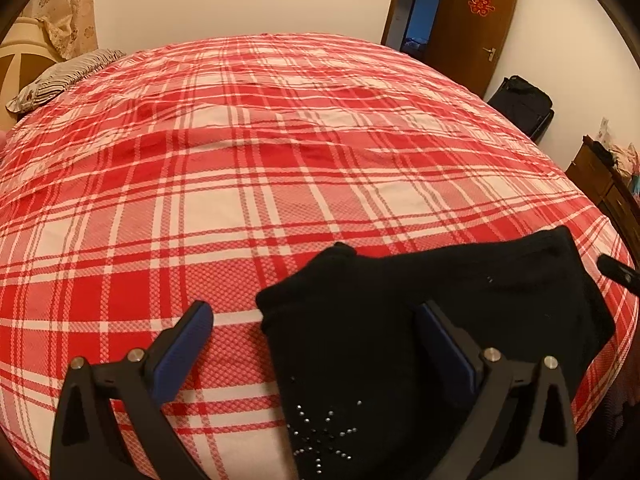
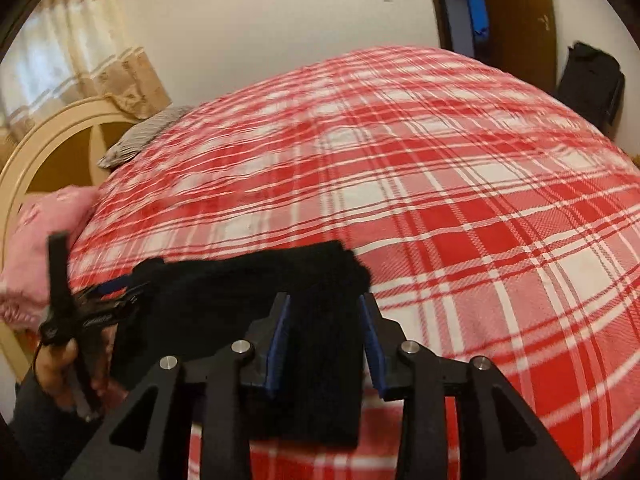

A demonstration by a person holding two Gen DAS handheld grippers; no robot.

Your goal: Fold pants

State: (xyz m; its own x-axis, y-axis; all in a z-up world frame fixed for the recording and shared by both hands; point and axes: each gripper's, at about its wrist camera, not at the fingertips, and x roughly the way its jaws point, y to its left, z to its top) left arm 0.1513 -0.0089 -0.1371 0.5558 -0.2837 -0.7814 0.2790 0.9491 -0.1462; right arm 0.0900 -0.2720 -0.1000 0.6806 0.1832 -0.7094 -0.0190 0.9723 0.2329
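Black pants lay folded at near edge of red plaid bedspread, left gripper wide open, empty, right gripper part-closed, pads against pants fold, grip uncertain.

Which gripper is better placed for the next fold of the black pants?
Right, probably. The right gripper has the pants between its pads; the left gripper is wide open above them.

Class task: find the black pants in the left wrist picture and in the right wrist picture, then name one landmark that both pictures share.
Left wrist view: black pants lie at lower right on the plaid bedspread.
Right wrist view: the pants sit at lower centre-left.
Shared landmark: the striped pillow at the bed's far left.
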